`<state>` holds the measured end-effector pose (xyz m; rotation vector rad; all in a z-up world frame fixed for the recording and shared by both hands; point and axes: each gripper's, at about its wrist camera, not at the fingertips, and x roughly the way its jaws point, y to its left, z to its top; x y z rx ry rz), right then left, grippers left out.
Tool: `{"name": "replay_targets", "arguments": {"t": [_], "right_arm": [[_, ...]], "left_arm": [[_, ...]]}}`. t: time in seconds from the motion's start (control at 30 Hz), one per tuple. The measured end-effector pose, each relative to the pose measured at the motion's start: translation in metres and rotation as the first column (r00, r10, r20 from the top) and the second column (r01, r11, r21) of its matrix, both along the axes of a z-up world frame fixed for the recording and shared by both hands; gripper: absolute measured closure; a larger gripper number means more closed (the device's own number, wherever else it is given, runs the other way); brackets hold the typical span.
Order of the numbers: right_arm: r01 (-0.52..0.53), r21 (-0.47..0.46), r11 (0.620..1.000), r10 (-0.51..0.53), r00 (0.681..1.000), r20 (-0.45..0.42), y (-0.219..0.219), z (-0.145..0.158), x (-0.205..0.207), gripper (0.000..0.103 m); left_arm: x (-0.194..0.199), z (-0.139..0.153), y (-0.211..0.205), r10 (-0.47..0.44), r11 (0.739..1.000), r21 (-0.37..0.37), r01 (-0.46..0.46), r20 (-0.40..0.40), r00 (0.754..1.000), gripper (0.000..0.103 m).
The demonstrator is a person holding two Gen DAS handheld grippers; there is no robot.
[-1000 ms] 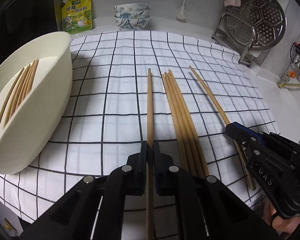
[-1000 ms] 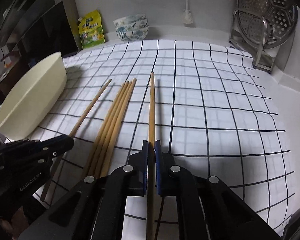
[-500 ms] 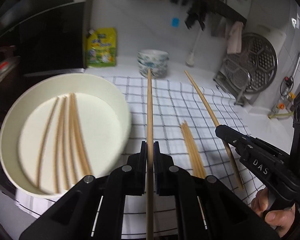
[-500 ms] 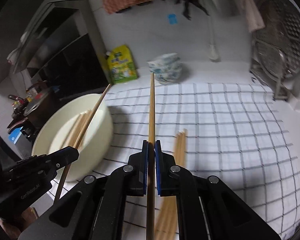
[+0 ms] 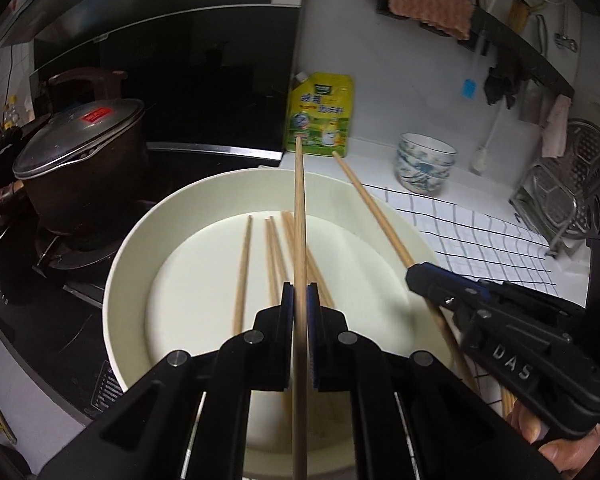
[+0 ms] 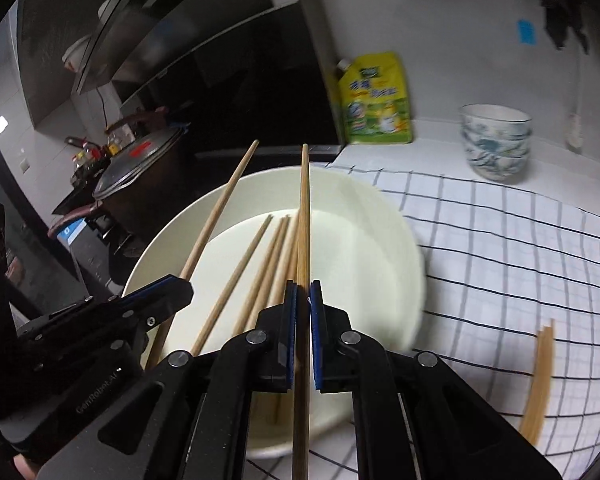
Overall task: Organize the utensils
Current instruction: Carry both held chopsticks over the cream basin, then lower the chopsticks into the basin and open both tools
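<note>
My left gripper (image 5: 299, 289) is shut on a wooden chopstick (image 5: 299, 200) that points forward over the cream bowl (image 5: 132, 248). My right gripper (image 6: 303, 287) is shut on a second chopstick (image 6: 305, 200), also above the bowl (image 6: 404, 240). Several chopsticks (image 5: 242, 272) lie flat inside the bowl. In the left wrist view the right gripper (image 5: 415, 275) comes in from the right with its chopstick (image 5: 372, 208) slanting across the rim. In the right wrist view the left gripper (image 6: 182, 294) is at the left with its chopstick (image 6: 220, 208). A few chopsticks (image 6: 540, 372) remain on the checked cloth (image 6: 500, 260).
A dark pot with a lid (image 5: 80, 148) sits on the stove left of the bowl. A yellow pouch (image 5: 320, 116) and stacked patterned bowls (image 5: 424, 168) stand against the back wall. A metal steamer rack (image 5: 572, 200) is at the far right.
Both grippers lifted a chopstick each off the checked cloth and carried them left and up. They now hang over the bowl; the loose chopsticks stay behind on the cloth.
</note>
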<state>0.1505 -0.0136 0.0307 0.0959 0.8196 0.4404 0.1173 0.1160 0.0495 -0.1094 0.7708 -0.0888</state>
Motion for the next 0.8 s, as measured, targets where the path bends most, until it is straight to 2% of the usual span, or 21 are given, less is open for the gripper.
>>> {"name": "replay_targets", "arguments": {"t": [0.3,0.47,0.53,0.67,0.73,0.8], "right_arm": [[-0.023,-0.022,0.999,0.021,0.995,-0.093,0.034,-0.022,0.025,0.096],[-0.013,-0.035,0.999,0.01,0.995,-0.098,0.034,-0.025,0.025,0.096],[-0.003,-0.03,1.0,0.0,0.996,-0.088,0.03,-0.023,0.023,0.091],[0.016,-0.018,1.0,-0.017,0.998,-0.063,0.023,-0.016,0.018,0.087],[0.021,-0.012,1.0,-0.022,0.998,-0.058,0.021,-0.013,0.018,0.08],[0.022,-0.008,1.0,-0.022,0.998,-0.051,0.019,-0.011,0.015,0.08]], "left_arm": [[0.018,-0.023,0.017,0.022,1.0,0.023,-0.02,-0.052,0.998,0.096],[0.018,-0.026,0.023,0.052,0.998,0.03,-0.05,-0.065,0.997,0.095],[0.016,-0.025,0.028,0.072,0.997,0.021,-0.071,-0.061,0.996,0.086],[0.012,-0.021,0.033,0.098,0.995,0.015,-0.098,-0.047,0.994,0.07],[0.009,-0.017,0.034,0.1,0.995,0.015,-0.1,-0.038,0.994,0.055],[0.005,-0.013,0.033,0.105,0.994,0.018,-0.105,-0.019,0.994,0.044]]}}
